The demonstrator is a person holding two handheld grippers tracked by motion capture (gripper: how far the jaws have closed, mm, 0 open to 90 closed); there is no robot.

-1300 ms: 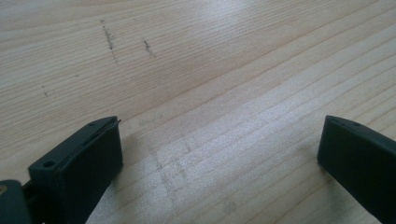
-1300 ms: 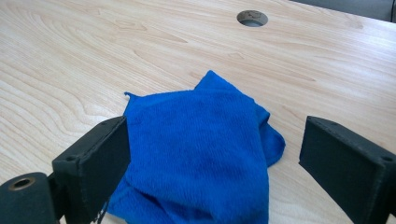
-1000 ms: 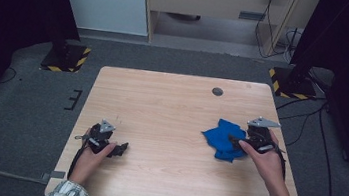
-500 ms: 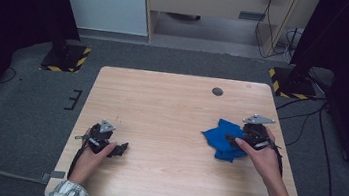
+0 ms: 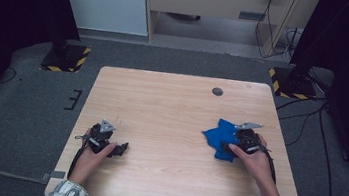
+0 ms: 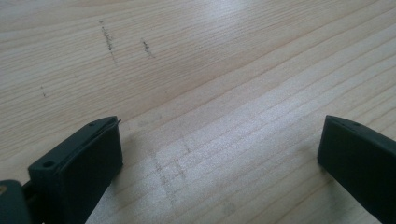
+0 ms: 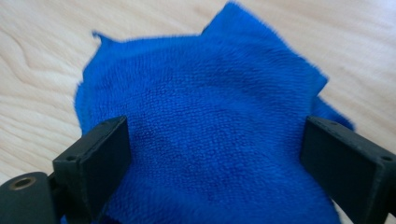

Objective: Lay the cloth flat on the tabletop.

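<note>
My left gripper (image 5: 121,148) rests low on the table (image 5: 171,107), jaws spread over bare wood. My right gripper (image 5: 235,142) has its jaws spread over the blue cloth (image 5: 220,136) (crumpled, near the right edge); its near end is hidden under the gripper. Since the earlier frames, the right gripper has edged farther over the cloth.

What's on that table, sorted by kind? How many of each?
Blue cloth: 1
Grippers: 2, left and right
Small dark round spot on the table: 1
Total: 4
</note>
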